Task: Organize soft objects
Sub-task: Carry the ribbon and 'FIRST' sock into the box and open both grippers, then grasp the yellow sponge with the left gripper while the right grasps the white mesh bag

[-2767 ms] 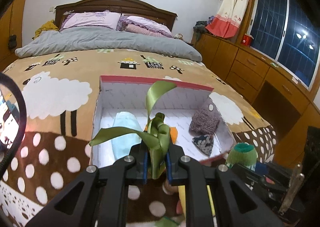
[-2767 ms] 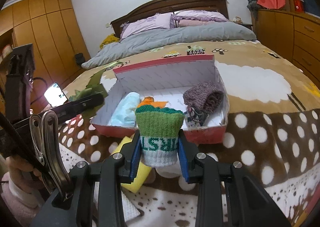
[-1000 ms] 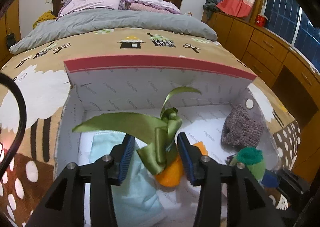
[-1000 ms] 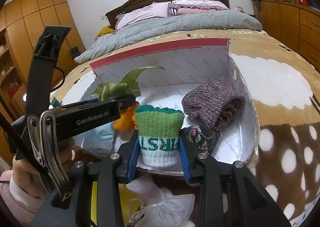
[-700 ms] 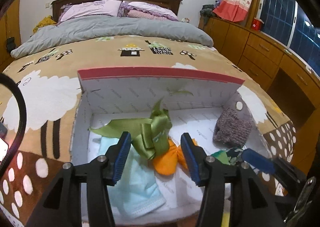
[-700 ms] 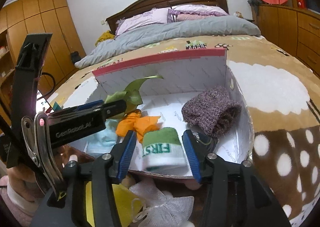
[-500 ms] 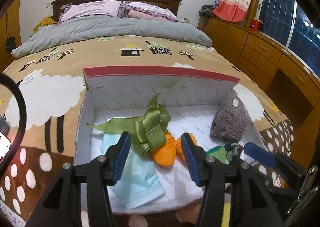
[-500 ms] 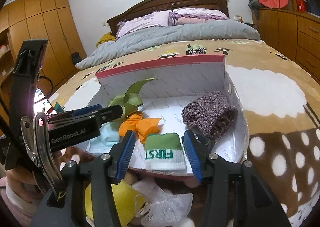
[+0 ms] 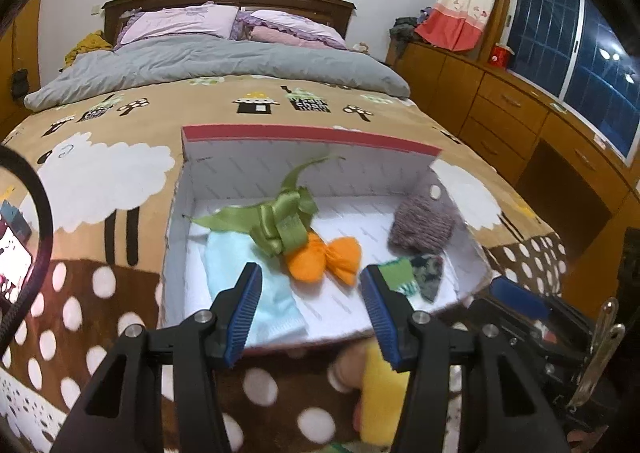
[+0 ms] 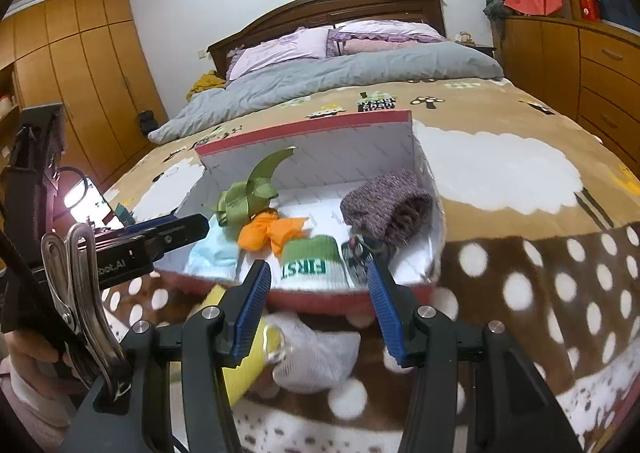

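Box (image 9: 308,137) with the red rim sits on the brown sheep blanket (image 9: 100,181) on the bed, and pretty much all the soft stuff is inside it. Green ribbon bow (image 9: 280,223) is toward the back middle, leaning on the orange bow (image 9: 324,257) just in front of it. Light blue cloth (image 9: 232,265) lies flat along the left side of the box floor. Over on the right, the fuzzy purple-grey sock (image 10: 386,209) is rolled up near the side wall, with a small dark patterned piece (image 10: 360,249) just below it. The green and white sock (image 10: 314,261) with lettering rests by the front wall, next to that dark piece.

Left gripper (image 9: 310,311) hangs in front of the box with its jaws apart and nothing between them. Same deal for the right gripper (image 10: 318,307): jaws spread, empty, pulled up short of the front wall.

Outside the box, on the blanket near the front wall, there's a yellow item (image 10: 248,357) and a white mesh puff (image 10: 320,349) touching each other.
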Demonstrator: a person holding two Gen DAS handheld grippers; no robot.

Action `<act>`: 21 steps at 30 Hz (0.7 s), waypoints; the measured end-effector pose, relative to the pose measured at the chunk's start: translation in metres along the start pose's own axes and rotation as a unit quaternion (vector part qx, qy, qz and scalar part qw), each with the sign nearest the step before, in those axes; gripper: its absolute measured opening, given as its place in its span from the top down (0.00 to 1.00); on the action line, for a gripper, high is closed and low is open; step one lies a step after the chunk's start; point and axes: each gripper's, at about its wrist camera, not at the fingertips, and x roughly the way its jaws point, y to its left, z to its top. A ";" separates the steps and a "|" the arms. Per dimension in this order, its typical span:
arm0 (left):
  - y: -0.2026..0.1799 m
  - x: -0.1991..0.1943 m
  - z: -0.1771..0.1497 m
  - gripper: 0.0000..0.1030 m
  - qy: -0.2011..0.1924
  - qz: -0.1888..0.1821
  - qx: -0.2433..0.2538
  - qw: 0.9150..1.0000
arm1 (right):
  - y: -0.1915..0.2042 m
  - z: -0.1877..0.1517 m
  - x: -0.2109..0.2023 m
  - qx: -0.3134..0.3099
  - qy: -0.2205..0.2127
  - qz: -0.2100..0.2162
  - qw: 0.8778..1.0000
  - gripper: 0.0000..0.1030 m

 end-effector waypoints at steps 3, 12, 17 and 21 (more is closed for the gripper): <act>-0.006 -0.008 -0.007 0.47 0.003 -0.009 0.000 1.000 | 0.001 -0.006 -0.009 -0.003 -0.001 -0.004 1.000 0.50; -0.016 -0.015 -0.032 0.47 0.033 -0.030 -0.014 0.999 | -0.002 -0.024 -0.025 -0.006 0.005 -0.015 1.000 0.50; -0.020 -0.015 -0.044 0.47 0.049 -0.040 -0.016 0.998 | -0.004 -0.035 -0.031 -0.003 0.007 -0.020 1.000 0.50; -0.024 -0.016 -0.051 0.47 0.058 -0.052 -0.015 0.997 | -0.007 -0.040 -0.034 0.004 0.008 -0.023 1.000 0.50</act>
